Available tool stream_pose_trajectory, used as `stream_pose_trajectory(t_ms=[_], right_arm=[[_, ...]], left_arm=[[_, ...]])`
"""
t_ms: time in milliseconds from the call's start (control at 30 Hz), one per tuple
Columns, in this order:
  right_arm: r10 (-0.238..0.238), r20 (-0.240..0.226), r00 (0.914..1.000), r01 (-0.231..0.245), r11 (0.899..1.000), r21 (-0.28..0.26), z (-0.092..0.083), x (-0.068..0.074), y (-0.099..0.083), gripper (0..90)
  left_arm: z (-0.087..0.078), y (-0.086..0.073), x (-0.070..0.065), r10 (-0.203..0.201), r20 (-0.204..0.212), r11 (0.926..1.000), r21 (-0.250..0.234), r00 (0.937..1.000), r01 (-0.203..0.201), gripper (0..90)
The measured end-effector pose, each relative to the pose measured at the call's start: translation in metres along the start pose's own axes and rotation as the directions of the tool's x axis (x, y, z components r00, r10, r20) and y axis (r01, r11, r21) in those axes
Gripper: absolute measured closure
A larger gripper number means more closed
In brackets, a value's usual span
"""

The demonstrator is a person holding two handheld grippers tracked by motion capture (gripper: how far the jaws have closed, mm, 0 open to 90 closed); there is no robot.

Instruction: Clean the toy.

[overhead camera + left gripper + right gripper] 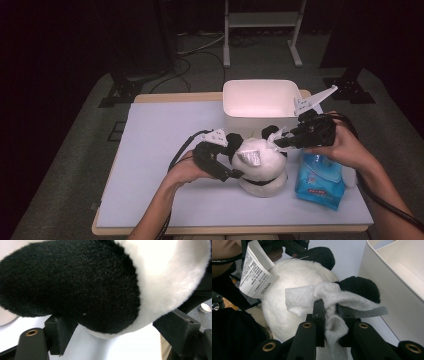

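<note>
A black-and-white panda plush [261, 167] lies on the grey table mat [160, 150], right of the middle. My left gripper [234, 162] grips its left side; in the left gripper view the pads [61, 331] press the fur of the plush [100, 277] from both sides. My right gripper [278, 141] comes in from the right and is shut on a white wipe [304, 296], which lies against the white fur of the plush [287, 315] beside a black ear [359, 287]. A printed label [255, 277] hangs from the plush.
A white plastic bin [260, 82] stands open just behind the plush, its wall [392, 285] close to my right gripper [330, 312]. A blue pack of wipes [320, 182] lies at the right front under the right hand. The mat's left half is bare.
</note>
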State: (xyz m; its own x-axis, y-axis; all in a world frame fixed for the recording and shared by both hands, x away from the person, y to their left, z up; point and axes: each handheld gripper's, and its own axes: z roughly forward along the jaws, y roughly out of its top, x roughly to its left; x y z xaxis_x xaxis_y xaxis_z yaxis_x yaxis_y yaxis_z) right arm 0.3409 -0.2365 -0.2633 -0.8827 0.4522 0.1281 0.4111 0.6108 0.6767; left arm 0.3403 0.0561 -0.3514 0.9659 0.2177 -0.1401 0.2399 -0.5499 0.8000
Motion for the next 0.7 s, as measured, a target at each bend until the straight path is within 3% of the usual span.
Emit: stream_pose_trajectory(t_ms=[267, 700], right_arm=[[0.003, -0.037, 0.9993, -0.005, 0.999, -0.048, -0.001, -0.001, 0.0, 78.6], [-0.007, -0.054, 0.9985, 0.004, 0.999, -0.047, 0.012, 0.002, 0.005, 78.6]], left_arm=[[-0.011, 0.006, -0.002, 0.017, -0.027, 0.9998, 0.007, 0.9995, -0.017, 23.0], [-0.041, 0.013, -0.012, 0.041, -0.097, 0.999, 0.022, 0.9944, -0.039, 23.7]])
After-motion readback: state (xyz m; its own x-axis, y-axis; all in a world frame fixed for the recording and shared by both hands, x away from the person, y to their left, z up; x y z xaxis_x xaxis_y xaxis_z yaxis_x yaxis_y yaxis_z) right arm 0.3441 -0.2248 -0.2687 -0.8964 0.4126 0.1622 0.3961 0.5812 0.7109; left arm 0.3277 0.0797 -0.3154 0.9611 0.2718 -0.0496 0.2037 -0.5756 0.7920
